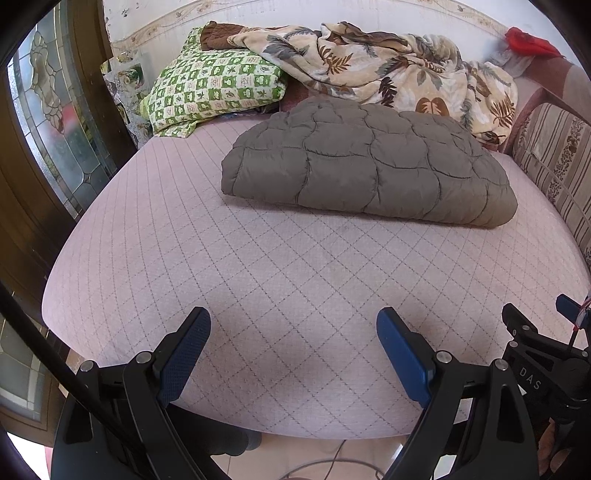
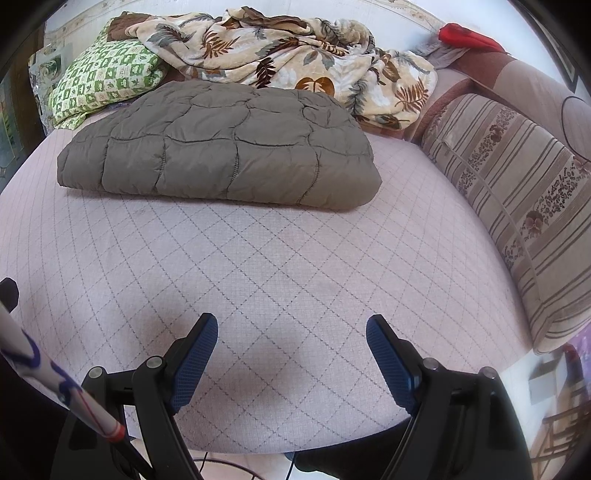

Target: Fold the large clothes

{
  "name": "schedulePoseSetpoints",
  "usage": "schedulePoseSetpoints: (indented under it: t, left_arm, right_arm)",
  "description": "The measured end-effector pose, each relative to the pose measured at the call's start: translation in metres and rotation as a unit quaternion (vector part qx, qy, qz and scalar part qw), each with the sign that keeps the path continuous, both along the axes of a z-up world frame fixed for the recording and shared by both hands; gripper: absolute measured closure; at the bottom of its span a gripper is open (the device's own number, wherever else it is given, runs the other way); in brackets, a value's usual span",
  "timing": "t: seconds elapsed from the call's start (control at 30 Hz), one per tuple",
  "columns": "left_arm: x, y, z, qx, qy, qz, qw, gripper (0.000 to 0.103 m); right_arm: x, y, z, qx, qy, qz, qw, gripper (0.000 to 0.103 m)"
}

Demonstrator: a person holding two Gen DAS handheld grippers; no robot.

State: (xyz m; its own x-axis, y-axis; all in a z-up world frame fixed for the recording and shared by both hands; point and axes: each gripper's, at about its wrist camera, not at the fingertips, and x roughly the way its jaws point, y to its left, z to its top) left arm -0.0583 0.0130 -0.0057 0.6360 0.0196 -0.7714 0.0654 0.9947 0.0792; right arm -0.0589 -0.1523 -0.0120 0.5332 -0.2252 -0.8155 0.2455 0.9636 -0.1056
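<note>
Left wrist: puffy quilted grey jacket (image 1: 369,162)

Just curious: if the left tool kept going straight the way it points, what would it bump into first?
Probably the grey jacket. The open left tool hovers over bare pink mattress; if angled down, it may meet that first.

We see a bed (image 1: 258,258) under a pale pink diamond-quilted cover, a green checked pillow (image 1: 214,88) and leaf-print blanket (image 1: 388,62) heaped against the white wall (image 2: 406,22), a striped floral cushion (image 2: 517,192) on the right, and a dark-framed leaded-glass door (image 1: 48,110) on the left, daylight coming through it.
</note>
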Motion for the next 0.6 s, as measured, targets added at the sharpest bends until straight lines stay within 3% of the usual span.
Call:
schedulePoseSetpoints:
  t: [0.6]
  left_arm:
    - [0.0040,-0.0050,-0.0078,0.001,0.014,-0.013,0.9998,0.012]
  right_arm:
    - [0.0027,0.0008,-0.0005,0.002,0.002,0.004,1.000,0.016]
